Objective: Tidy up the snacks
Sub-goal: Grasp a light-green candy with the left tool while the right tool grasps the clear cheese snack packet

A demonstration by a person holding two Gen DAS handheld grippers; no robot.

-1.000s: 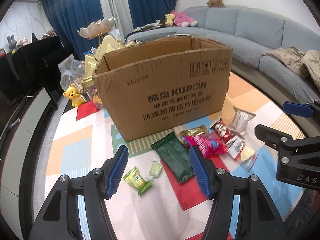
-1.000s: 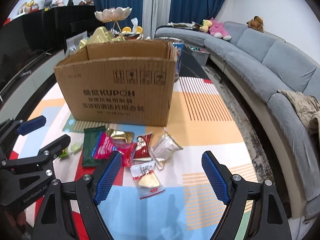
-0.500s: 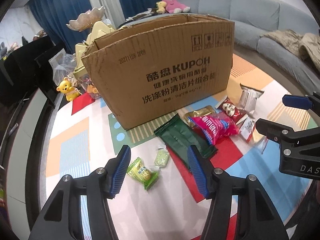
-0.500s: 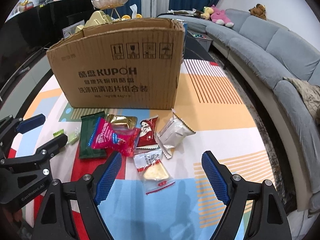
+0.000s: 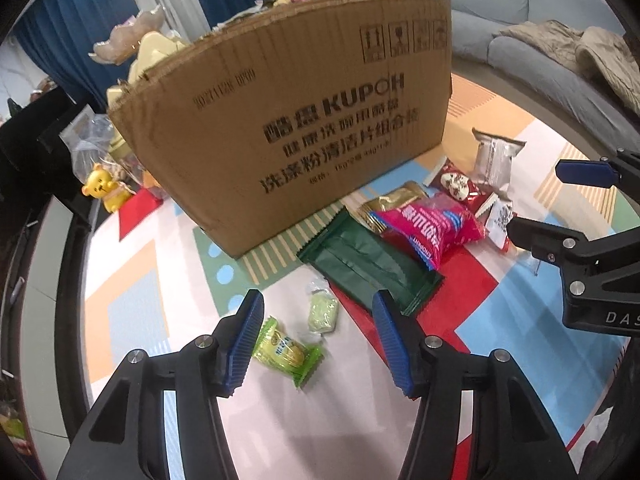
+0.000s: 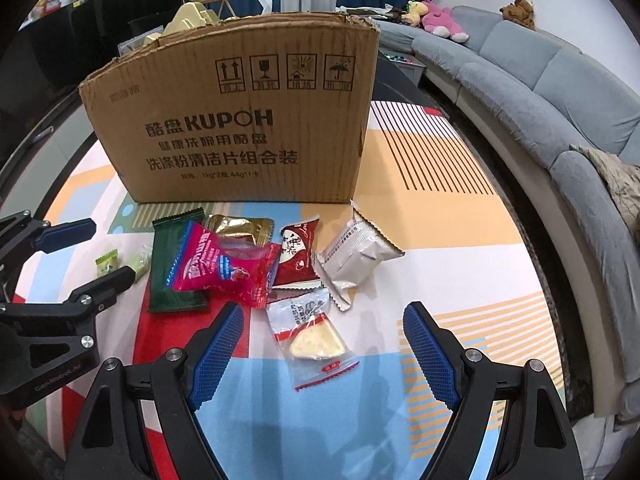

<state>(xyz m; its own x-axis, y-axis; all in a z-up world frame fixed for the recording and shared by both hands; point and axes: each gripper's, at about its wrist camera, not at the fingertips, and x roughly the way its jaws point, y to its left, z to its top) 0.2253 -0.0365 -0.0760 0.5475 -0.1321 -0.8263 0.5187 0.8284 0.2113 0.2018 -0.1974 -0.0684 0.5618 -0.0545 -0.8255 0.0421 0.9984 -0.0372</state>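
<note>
my left claw [image 5: 318,338] is open above the green candy [image 5: 285,350], its long axis slanting toward the right finger; my right claw [image 6: 322,350] is open over the clear wedge packet [image 6: 314,340].

A patterned play mat [image 6: 420,272] carries the cardboard box [image 6: 240,120] and scattered snack packets [image 6: 224,268].

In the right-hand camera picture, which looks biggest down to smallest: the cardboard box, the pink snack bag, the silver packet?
1. cardboard box, by far.
2. and 3. pink snack bag and silver packet look too alike to rank.
</note>
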